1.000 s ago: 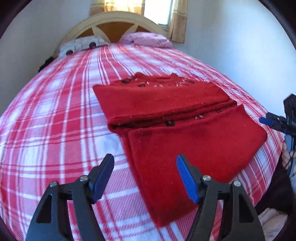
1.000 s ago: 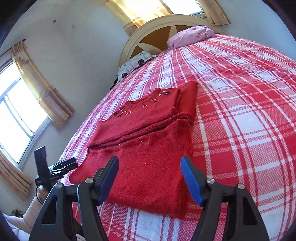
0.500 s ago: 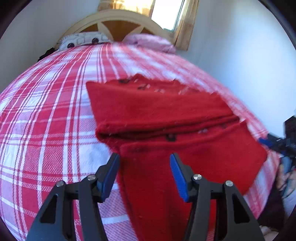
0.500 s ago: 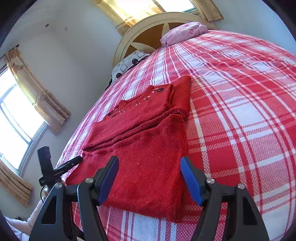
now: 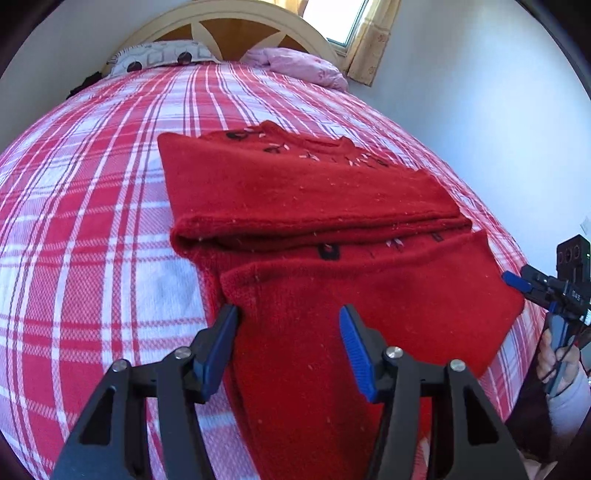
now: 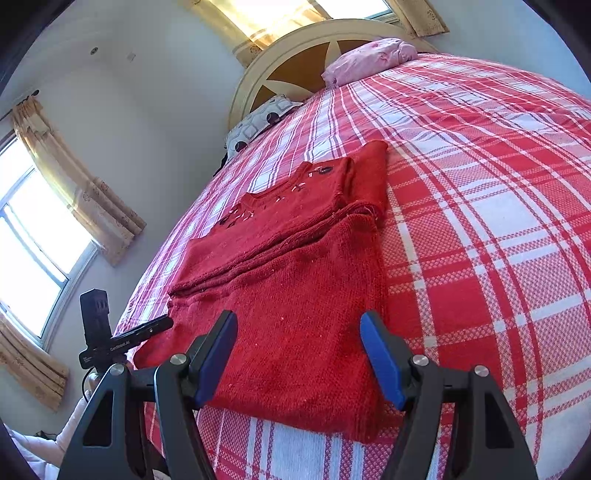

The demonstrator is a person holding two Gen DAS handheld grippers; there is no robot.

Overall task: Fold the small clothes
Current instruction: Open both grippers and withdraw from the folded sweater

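A red knitted sweater [image 5: 314, 206] lies partly folded on the plaid bed, sleeves folded across the chest, lower half spread toward the bed's near edge. My left gripper [image 5: 290, 345] is open, low over the sweater's lower left part, its fingers straddling the fabric edge. My right gripper [image 6: 299, 352] is open over the sweater [image 6: 295, 280] near its hem corner. The right gripper also shows in the left wrist view [image 5: 517, 282] at the sweater's right corner. The left gripper appears in the right wrist view [image 6: 155, 326] at the far left corner.
The red-and-white plaid bedspread [image 5: 92, 184] covers the bed. A patterned pillow [image 5: 159, 61] and a pink bundle [image 5: 295, 64] lie by the wooden headboard [image 5: 229, 22]. White walls stand close; curtained windows [image 6: 48, 229] flank the bed.
The left gripper has moved forward and down onto the sweater's lower left edge, and its jaws have narrowed somewhat. The right gripper has edged closer to the hem. The sweater has not moved.
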